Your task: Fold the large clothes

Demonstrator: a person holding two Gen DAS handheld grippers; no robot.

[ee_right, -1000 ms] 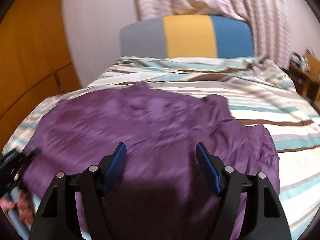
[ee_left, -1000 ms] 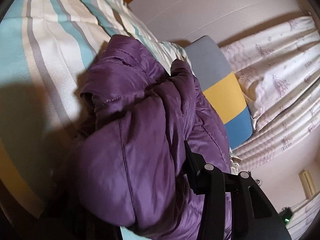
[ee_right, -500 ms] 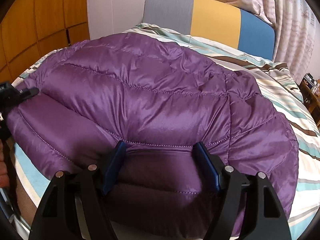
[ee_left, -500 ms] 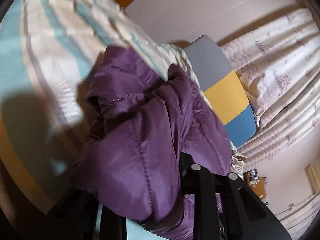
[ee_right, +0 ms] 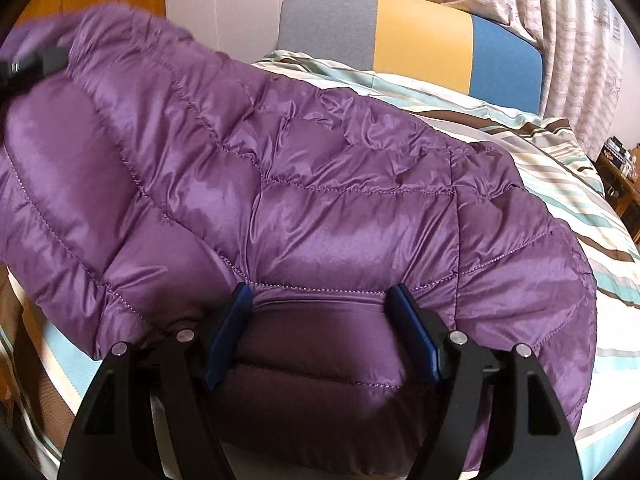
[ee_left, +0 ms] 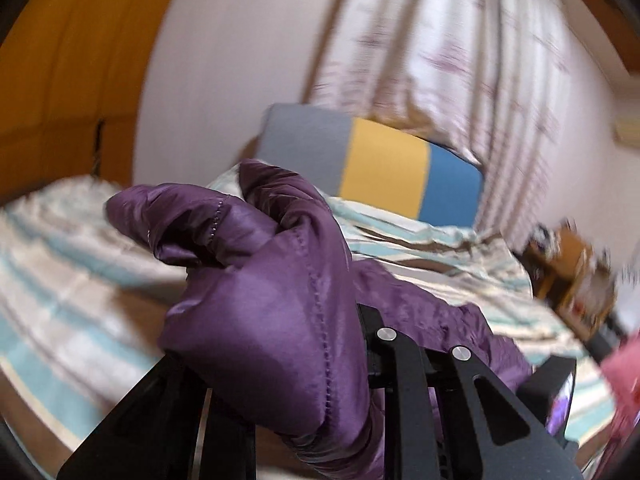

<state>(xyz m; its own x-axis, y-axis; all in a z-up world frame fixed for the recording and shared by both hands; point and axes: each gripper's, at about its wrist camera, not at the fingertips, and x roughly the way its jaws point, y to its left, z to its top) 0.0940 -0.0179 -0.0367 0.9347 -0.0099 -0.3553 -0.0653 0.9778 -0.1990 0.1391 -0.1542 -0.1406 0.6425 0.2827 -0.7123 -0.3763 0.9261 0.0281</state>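
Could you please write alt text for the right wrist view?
A purple quilted jacket lies spread over a striped bed, with the open right gripper straddling a puffy fold at its near edge. Behind stand a grey, yellow and blue headboard and patterned curtains.

- the puffer jacket (ee_right: 304, 184) is a shiny deep purple, quilted all over, with lighter purple stitch lines
- bedsheet (ee_right: 568, 184) is cream with teal, brown and grey stripes
- headboard (ee_right: 416, 36) comes in three colour blocks: grey, mustard yellow, then blue
- curtain (ee_left: 472, 60) is pale pinkish white with faint mauve stripes and little starfish-type prints
- wall (ee_left: 224, 64) is plain off-white
- wardrobe panels (ee_left: 60, 80) are an orange-toned wood
- right gripper (ee_right: 324, 336) has a black frame, silver screw heads and dark blue pads
- left gripper (ee_left: 280, 364) is black too, same silver screws
- bedside cabinet (ee_right: 624, 192) looks mid-brown wood
- there's a pink blurry patch (ee_left: 624, 364) at the right edge of the left view, can't tell what it is
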